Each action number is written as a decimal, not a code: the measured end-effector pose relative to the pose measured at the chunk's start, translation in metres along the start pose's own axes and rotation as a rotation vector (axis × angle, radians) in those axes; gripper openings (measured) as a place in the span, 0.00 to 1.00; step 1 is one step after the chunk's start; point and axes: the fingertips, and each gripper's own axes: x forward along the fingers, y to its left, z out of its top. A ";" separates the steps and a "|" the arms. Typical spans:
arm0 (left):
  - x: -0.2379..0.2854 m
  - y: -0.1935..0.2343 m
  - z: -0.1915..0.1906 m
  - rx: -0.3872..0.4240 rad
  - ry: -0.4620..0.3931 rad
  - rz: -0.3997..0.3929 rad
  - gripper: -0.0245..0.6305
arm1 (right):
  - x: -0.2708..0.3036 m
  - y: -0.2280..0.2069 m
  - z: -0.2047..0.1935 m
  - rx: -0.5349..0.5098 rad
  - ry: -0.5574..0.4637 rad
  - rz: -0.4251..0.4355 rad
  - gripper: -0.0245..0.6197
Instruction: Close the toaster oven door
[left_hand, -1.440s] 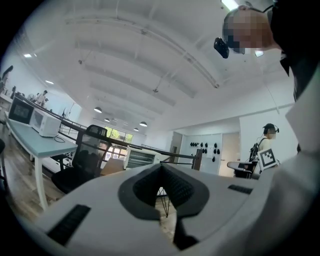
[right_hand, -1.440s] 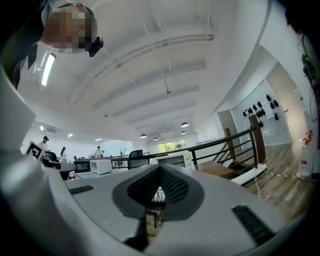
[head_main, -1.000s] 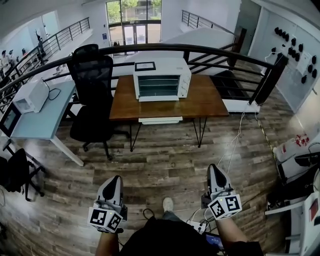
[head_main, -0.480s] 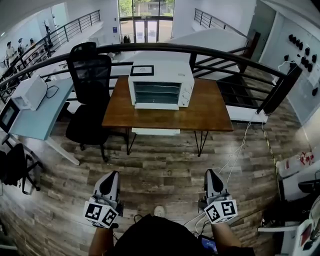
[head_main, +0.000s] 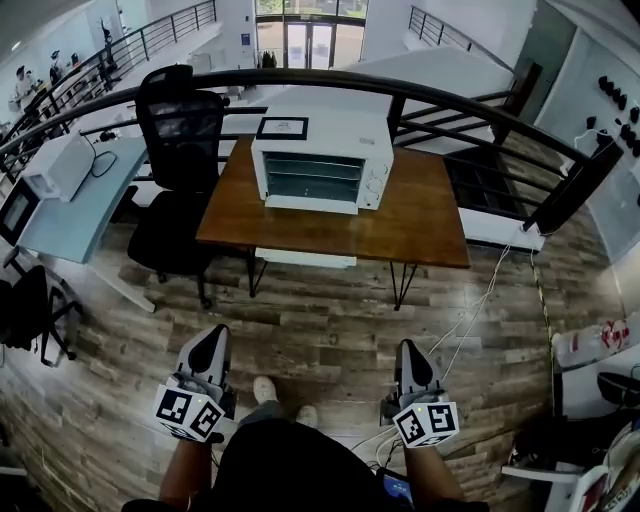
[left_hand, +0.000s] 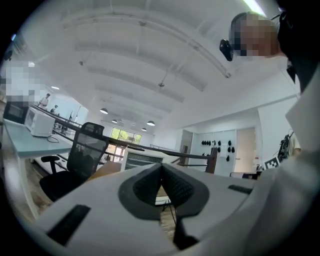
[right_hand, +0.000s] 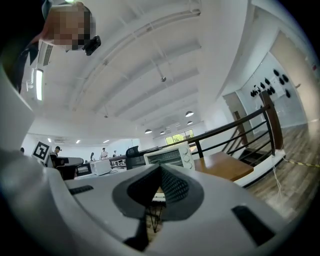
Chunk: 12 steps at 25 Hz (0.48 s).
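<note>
White boxy toaster oven (head_main: 320, 160) on brown wooden table (head_main: 425, 232), door (head_main: 308, 204) seemingly down, well apart from left gripper (head_main: 208, 350) and right gripper (head_main: 410, 358), both clamped together, empty. Risk: hard push slides oven back

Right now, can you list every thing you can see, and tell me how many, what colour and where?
toaster oven: one, white, on the table
table: one, brown wood, middle of the room
chair: one, black, left of the table
desk: one, pale blue, far left
box appliance: one, white, on the desk
railing: one, black, behind the table
shoes: two, pale, on the floor
left gripper: one, white and grey, bottom left, jaws shut, empty
right gripper: one, white and grey, bottom right, jaws shut, empty
</note>
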 end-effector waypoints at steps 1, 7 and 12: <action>0.004 0.001 0.000 0.004 0.000 -0.002 0.05 | 0.003 -0.001 -0.003 -0.004 0.007 0.001 0.03; 0.021 0.021 -0.012 -0.027 0.017 0.002 0.05 | 0.029 -0.006 -0.018 -0.030 0.071 -0.006 0.03; 0.047 0.048 -0.020 -0.050 0.028 0.005 0.05 | 0.063 -0.009 -0.016 -0.065 0.083 -0.014 0.03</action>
